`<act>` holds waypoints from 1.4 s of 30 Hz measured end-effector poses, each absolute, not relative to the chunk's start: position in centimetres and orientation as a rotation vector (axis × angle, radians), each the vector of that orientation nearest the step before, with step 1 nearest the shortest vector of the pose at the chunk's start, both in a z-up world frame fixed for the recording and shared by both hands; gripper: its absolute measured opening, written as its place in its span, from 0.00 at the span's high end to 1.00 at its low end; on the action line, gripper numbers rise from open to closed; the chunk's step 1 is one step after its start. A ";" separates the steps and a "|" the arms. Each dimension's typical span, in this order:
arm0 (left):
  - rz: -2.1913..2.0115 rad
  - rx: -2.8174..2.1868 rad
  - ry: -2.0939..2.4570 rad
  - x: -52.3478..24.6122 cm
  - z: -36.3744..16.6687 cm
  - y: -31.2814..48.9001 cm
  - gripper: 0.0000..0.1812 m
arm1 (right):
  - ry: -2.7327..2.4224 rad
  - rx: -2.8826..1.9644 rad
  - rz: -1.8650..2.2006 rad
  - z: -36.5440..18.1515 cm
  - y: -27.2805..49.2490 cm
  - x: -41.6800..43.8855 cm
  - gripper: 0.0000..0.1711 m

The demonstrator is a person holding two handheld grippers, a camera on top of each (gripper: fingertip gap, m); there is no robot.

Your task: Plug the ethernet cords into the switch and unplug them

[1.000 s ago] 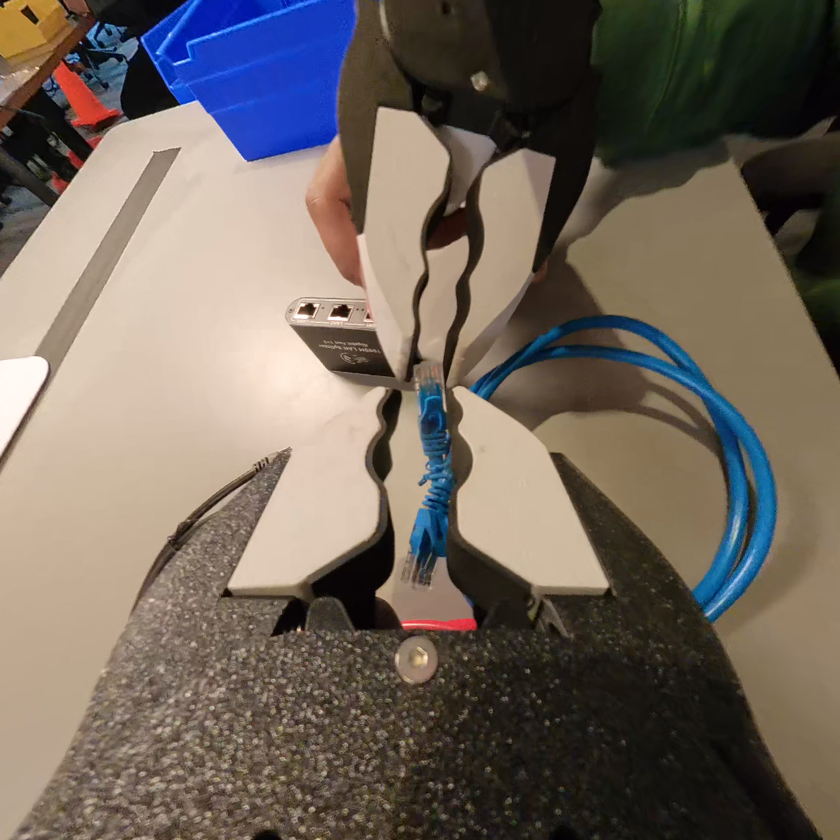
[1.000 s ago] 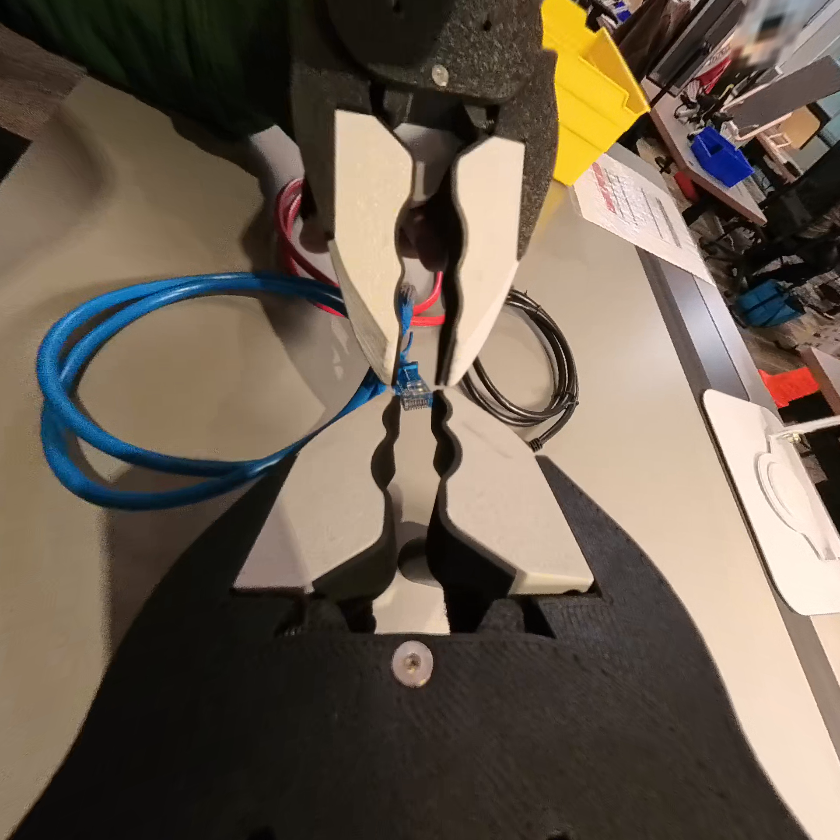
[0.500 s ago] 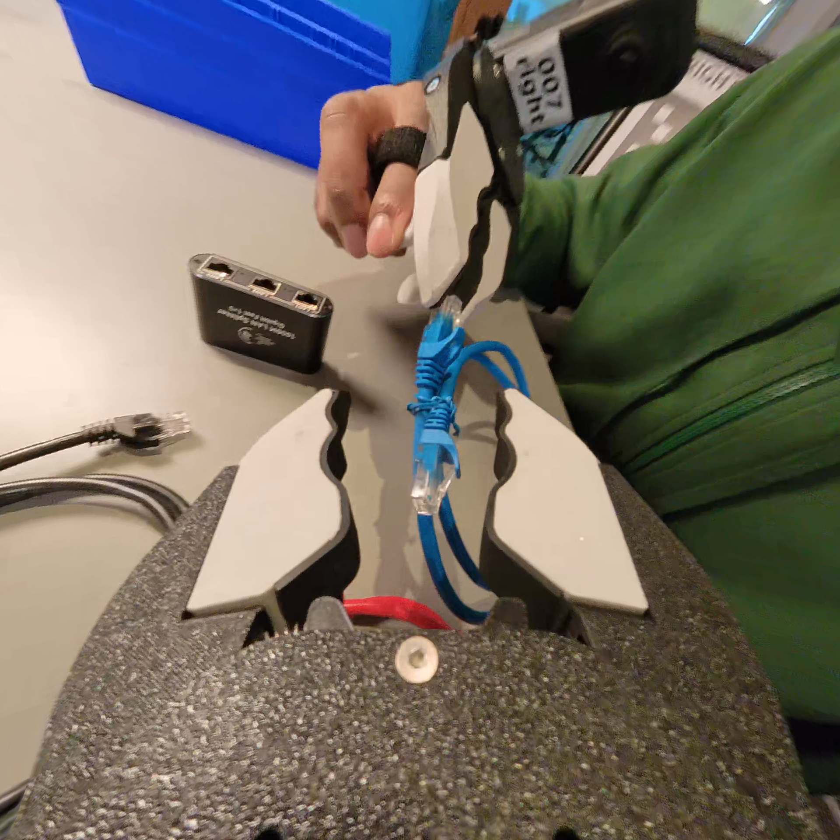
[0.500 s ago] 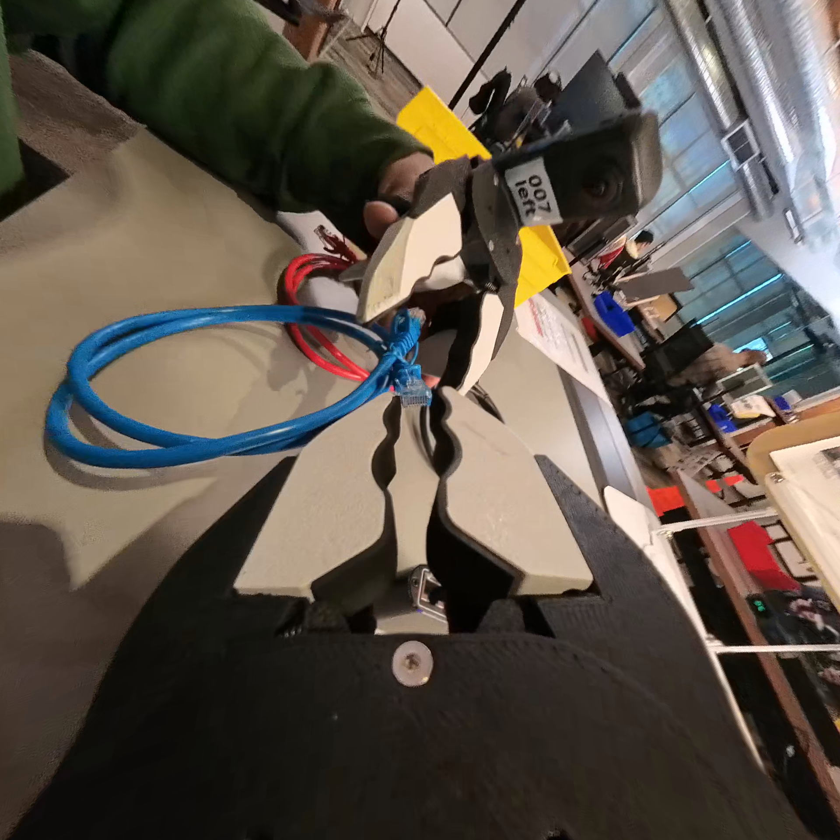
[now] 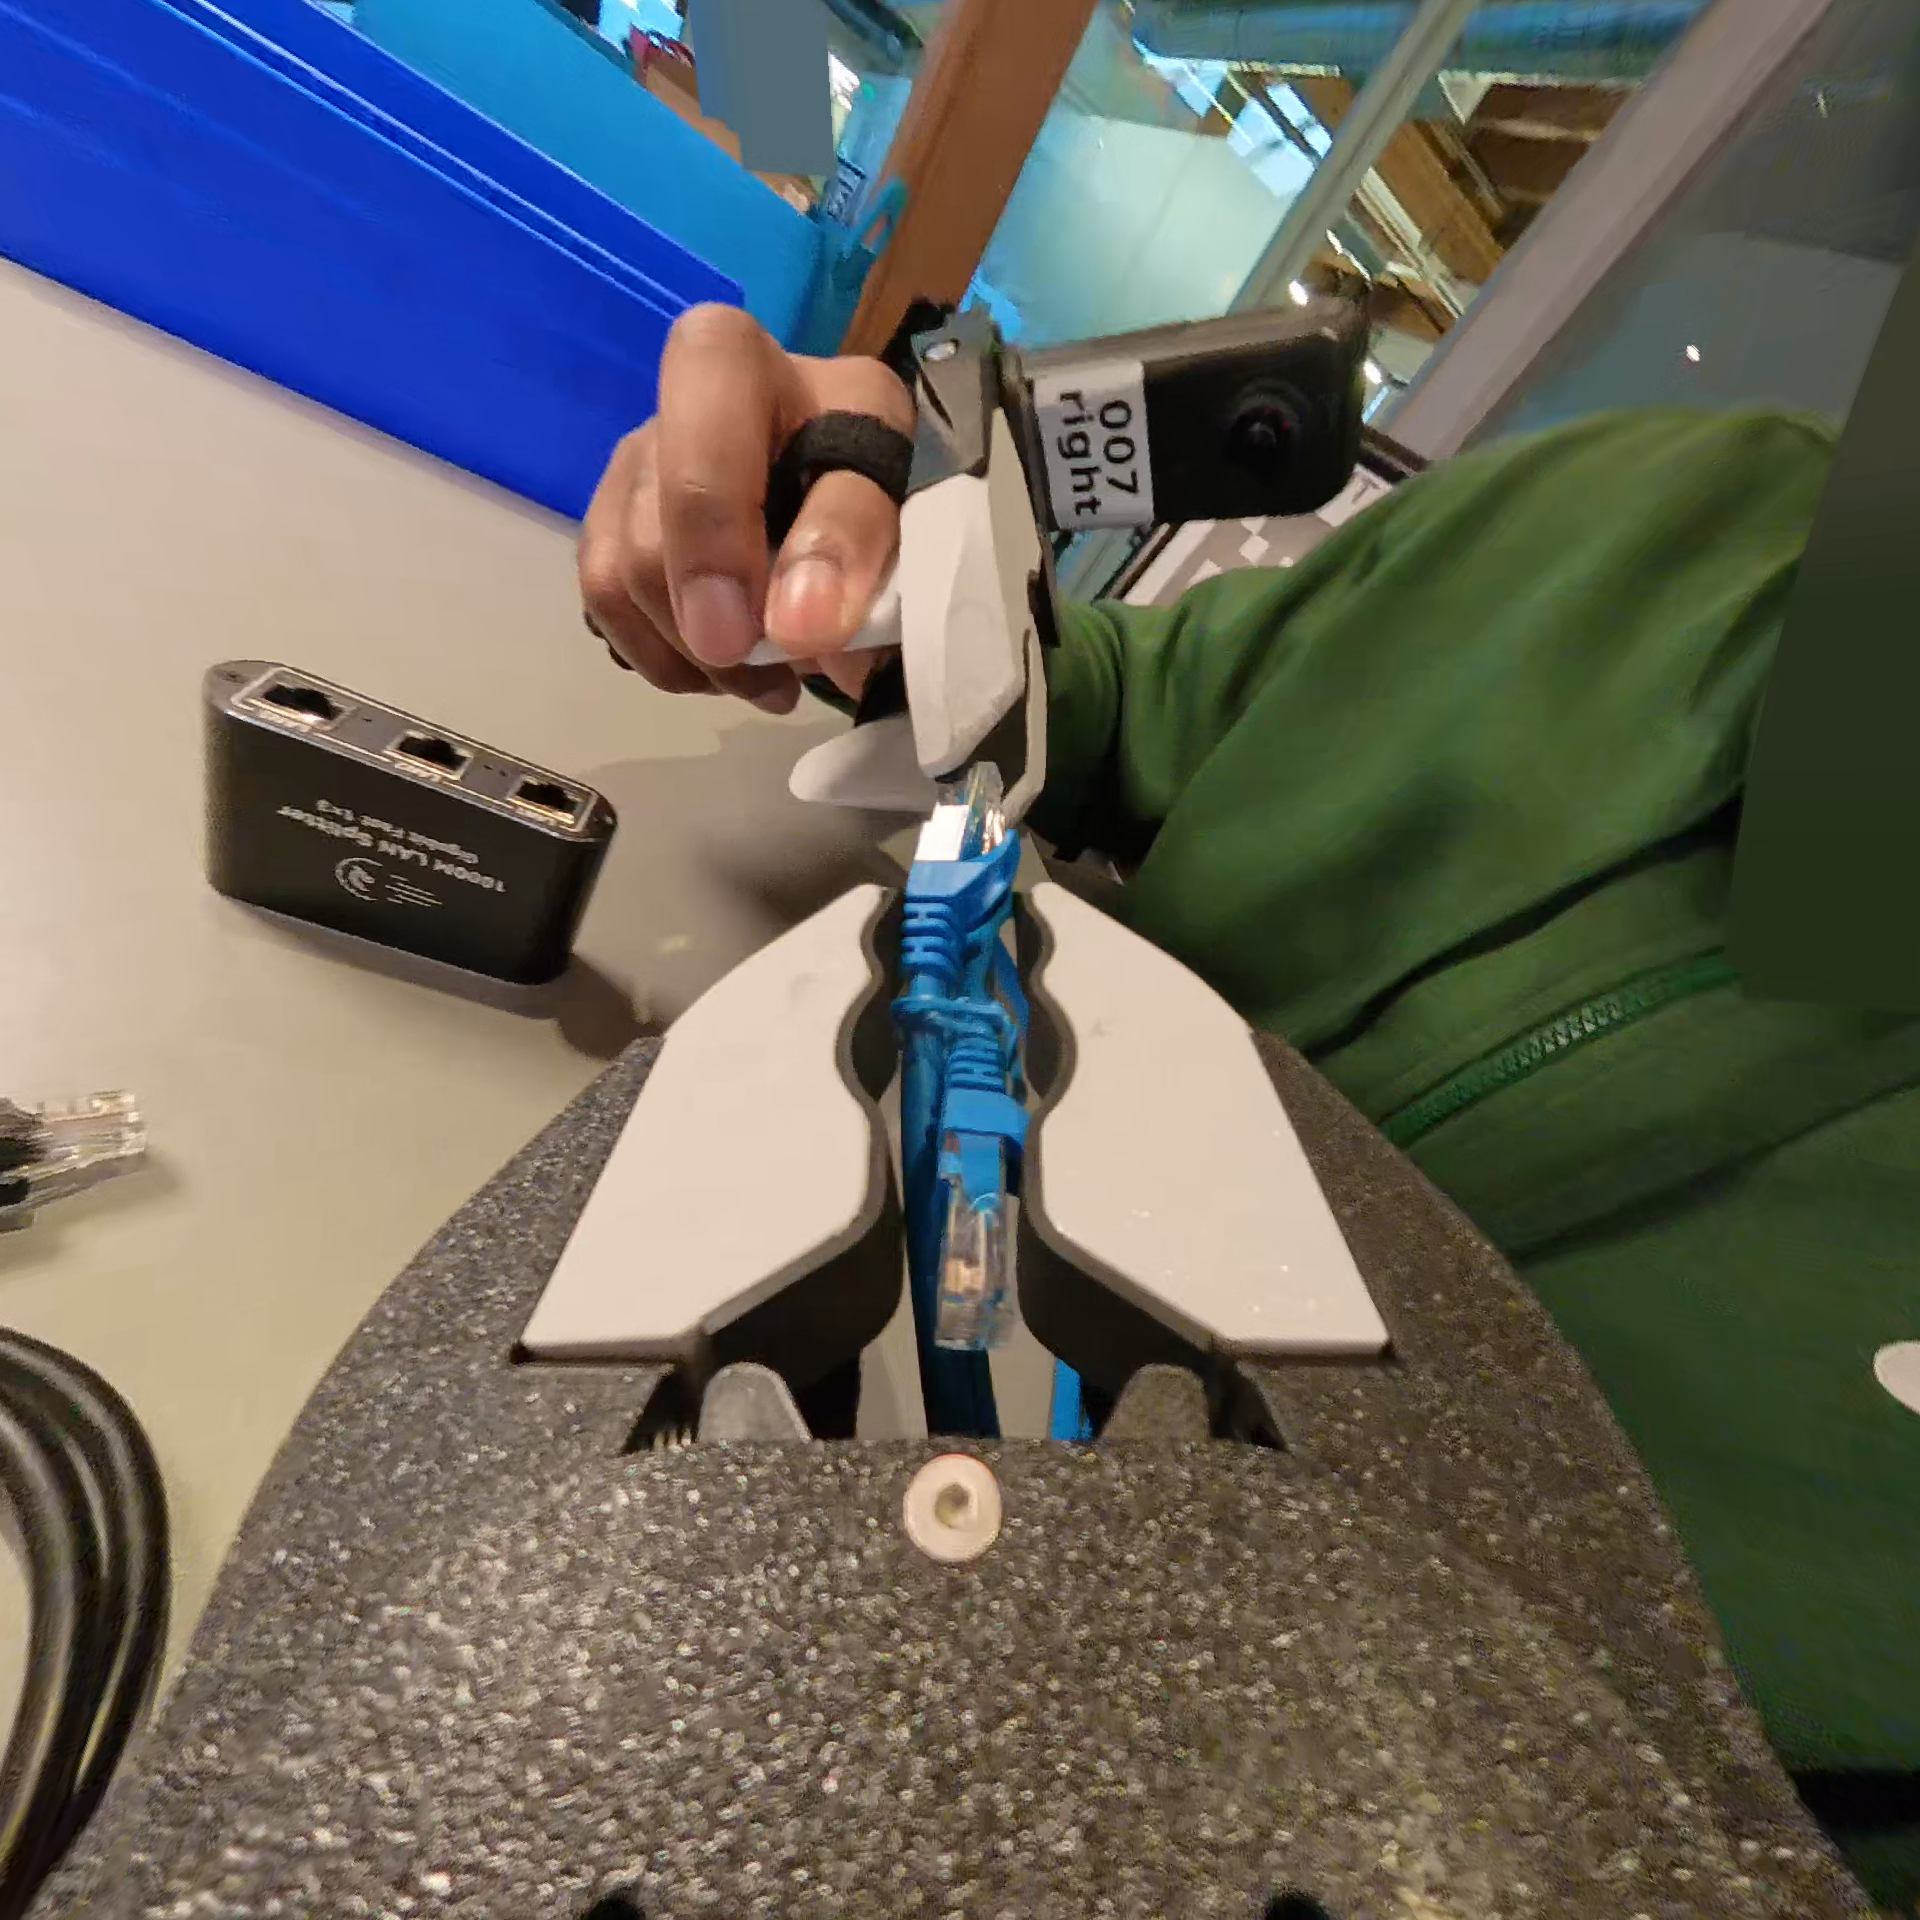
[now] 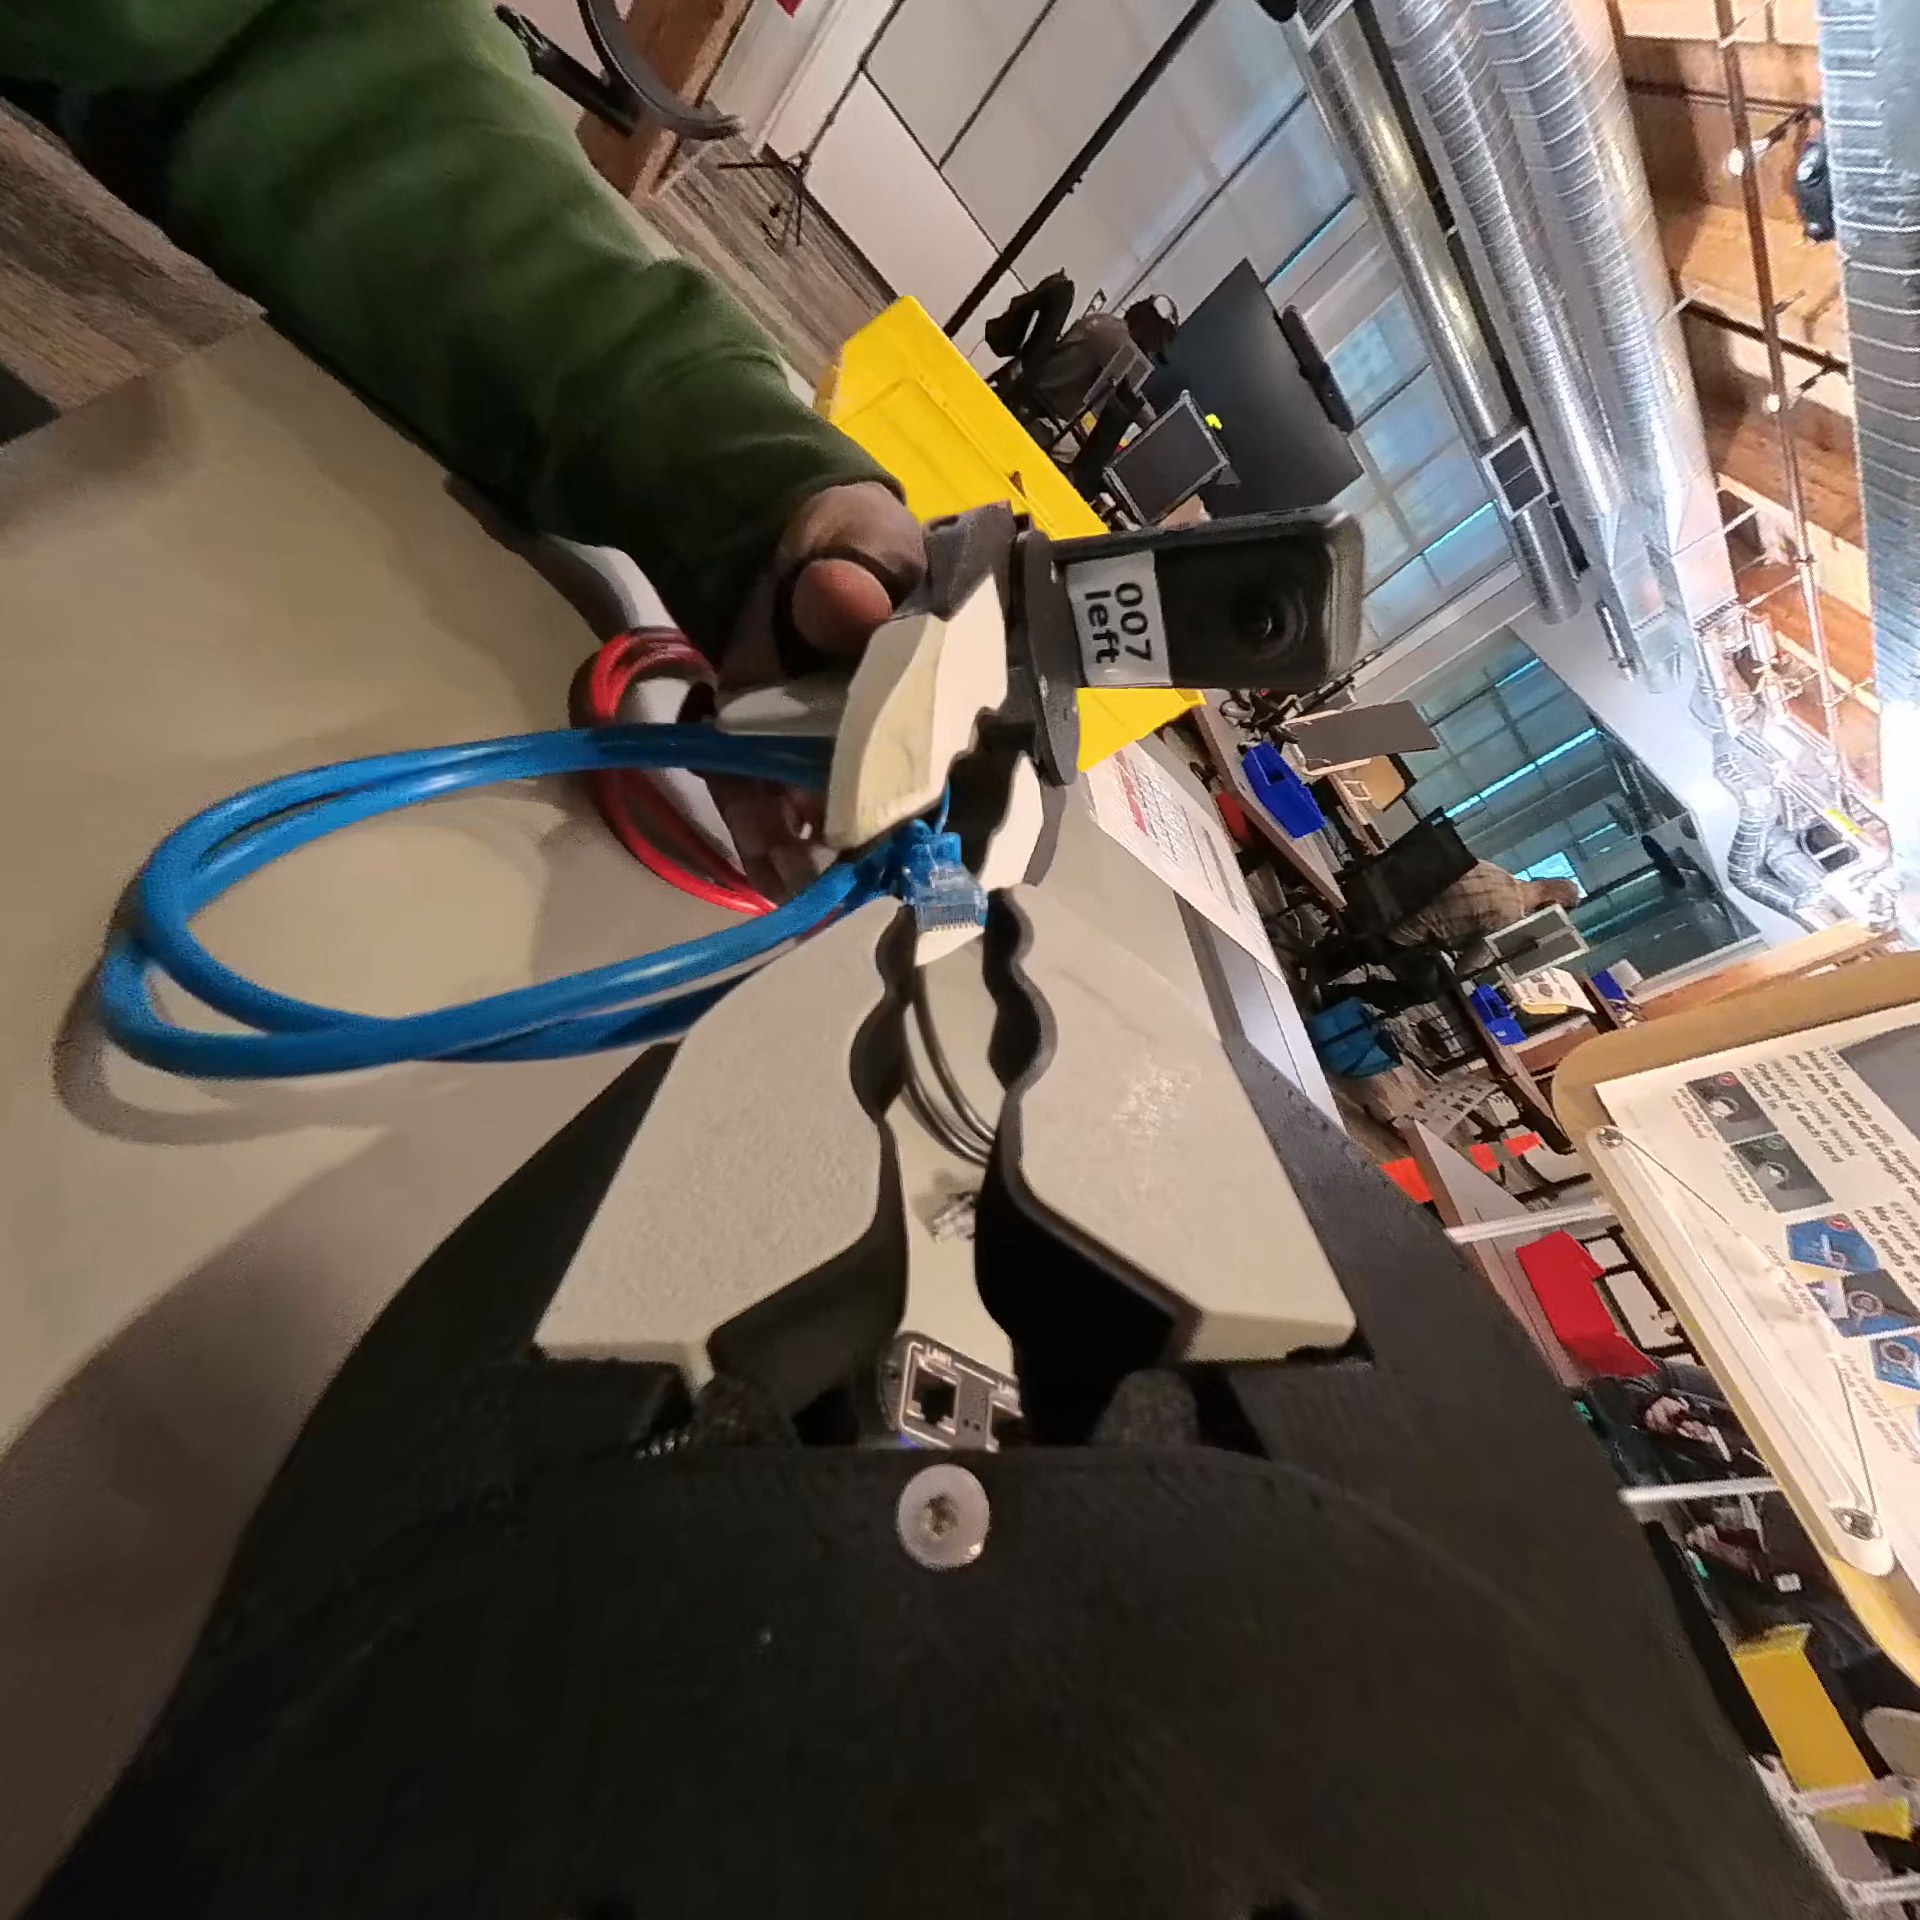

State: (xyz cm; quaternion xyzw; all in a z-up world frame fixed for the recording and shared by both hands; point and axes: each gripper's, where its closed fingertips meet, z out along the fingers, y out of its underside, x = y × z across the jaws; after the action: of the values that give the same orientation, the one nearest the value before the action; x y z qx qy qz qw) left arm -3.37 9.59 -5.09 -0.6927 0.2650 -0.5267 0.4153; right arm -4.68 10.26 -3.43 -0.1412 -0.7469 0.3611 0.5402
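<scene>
A blue ethernet cord (image 6: 312,935) lies coiled on the grey table, its two plug ends tied together. My left gripper (image 5: 956,899) is shut on the tied blue bundle (image 5: 961,997), with one clear plug (image 5: 971,1278) lying back between its fingers. My right gripper (image 6: 951,920) faces it tip to tip and is shut on the other blue plug (image 6: 940,883); it also shows in the left wrist view (image 5: 961,769). The black switch (image 5: 395,821) lies on the table to the left, with three empty ports. It also shows under my right gripper (image 6: 940,1392).
A black cord (image 5: 83,1558) with a clear plug (image 5: 94,1127) lies at the left. A red cord (image 6: 644,748) lies coiled behind the blue one. Blue bins (image 5: 312,208) and a yellow bin (image 6: 935,416) stand at the table's far sides. A green sleeve (image 5: 1455,727) is close on the right. Less than 4 cm separates the two grippers' tips. The black switch (image 5: 395,821) lies around 11 centimetres away from my left fingertips.
My left gripper was open around the blue bundle half a second ago and is now shut on it. Both grippers have tilted up and stay tip to tip.
</scene>
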 end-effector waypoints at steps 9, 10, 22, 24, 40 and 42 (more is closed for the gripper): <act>-1.324 -1.805 0.589 -4.8 -5.6 10.1 0.91 | -1.769 -0.340 0.835 -3.1 11.1 -4.4 0.92; -1.315 -1.810 0.566 -5.4 -5.6 10.3 0.91 | -1.752 -0.350 0.846 -2.6 11.5 -4.1 0.92; -1.145 -1.886 0.610 -9.3 -5.7 9.7 0.80 | -1.706 -0.409 0.818 -2.2 14.5 -2.8 0.92; -1.082 -1.897 0.601 -10.3 -5.6 10.1 0.75 | -1.711 -0.413 0.823 -2.5 14.5 -2.9 0.92; -0.750 -1.650 0.971 -4.9 -3.3 14.9 0.74 | -1.692 -0.427 0.873 -2.8 14.1 -3.4 0.93; -0.743 -1.666 1.049 -3.8 -4.8 14.6 0.78 | -1.687 -0.435 0.881 -2.9 14.3 -3.4 0.93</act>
State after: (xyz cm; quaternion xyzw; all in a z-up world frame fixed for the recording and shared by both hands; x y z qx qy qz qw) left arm -3.82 14.56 -4.78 -0.6876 0.4331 -0.3065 0.4956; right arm -3.40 14.26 -2.86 -0.1844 -0.7159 0.3737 0.5602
